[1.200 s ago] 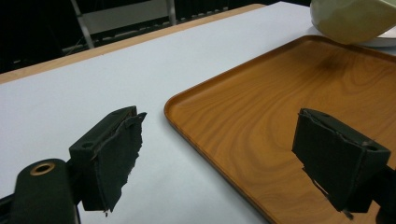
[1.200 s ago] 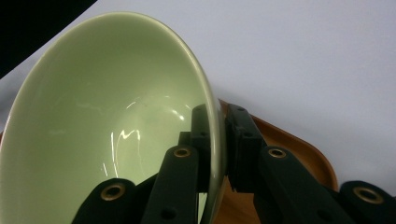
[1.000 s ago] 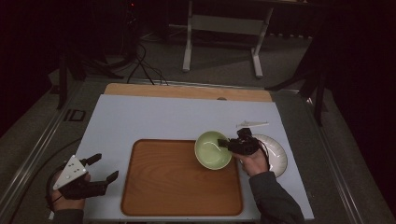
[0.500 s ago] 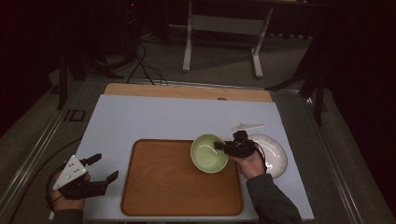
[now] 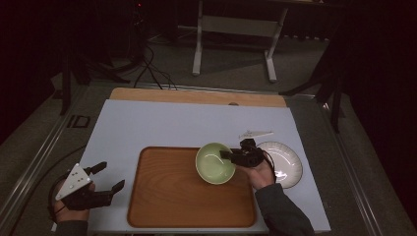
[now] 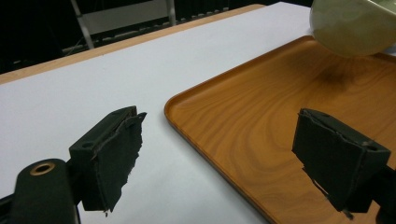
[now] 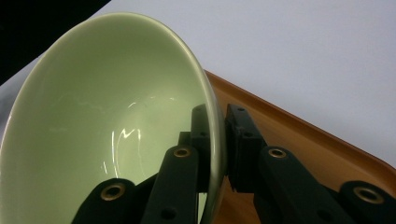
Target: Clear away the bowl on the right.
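Right gripper (image 5: 230,156): jaws pinched on the right rim of the green bowl (image 5: 214,163), 1 jaw inside, 1 outside.
Bowl place: held over the far right corner of the brown tray (image 5: 172,196); from the left gripper view, looks lifted, with a shadow on the wood below.
Bowl tilt: tipped in the right gripper view (image 7: 112,121), open side toward the camera.
Way to go: tray floor lies straight below and to the left of the bowl.
Left gripper (image 5: 105,177): jaws wide apart, holding nothing, resting near the tray's left edge, well apart from the bowl.
Nearer hand: right.
Near things: white plate (image 5: 282,162) just beside the right hand; small white thing (image 5: 255,133) behind it.
Hard to tell: bowl's foot hidden; small white thing too small to name.
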The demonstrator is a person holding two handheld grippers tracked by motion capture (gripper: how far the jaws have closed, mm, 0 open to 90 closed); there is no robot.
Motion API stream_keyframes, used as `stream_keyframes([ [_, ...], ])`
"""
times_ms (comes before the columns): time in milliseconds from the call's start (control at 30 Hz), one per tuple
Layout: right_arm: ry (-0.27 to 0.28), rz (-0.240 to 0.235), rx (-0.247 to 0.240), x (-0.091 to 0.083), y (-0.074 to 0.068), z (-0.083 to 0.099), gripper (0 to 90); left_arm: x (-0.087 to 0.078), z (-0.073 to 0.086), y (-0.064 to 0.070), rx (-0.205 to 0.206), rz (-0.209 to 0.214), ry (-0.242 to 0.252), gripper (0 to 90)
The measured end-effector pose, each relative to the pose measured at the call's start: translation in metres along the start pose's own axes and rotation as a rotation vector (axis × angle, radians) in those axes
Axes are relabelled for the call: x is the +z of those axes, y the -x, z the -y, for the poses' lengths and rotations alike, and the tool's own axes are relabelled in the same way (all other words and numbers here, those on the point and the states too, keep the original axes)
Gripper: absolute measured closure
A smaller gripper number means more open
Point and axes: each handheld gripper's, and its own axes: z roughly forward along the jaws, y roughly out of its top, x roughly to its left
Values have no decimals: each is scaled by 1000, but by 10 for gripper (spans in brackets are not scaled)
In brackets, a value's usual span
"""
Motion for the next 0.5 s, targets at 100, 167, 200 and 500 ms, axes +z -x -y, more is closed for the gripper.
stream_keyframes([
  [100, -2, -4, -6, 2, -3, -2, 824, 0, 0, 0, -1, 0, 2, 154],
  [167, -3, -8, -10, 3, -5, -3, 824, 0, 0, 0, 0, 0, 1, 154],
  [200, -3, -8, -12, 3, -6, -3, 824, 0, 0, 0, 0, 1, 1, 154],
  [500, -8, -19, -25, 8, -13, -7, 824, 0, 0, 0, 1, 0, 0, 154],
])
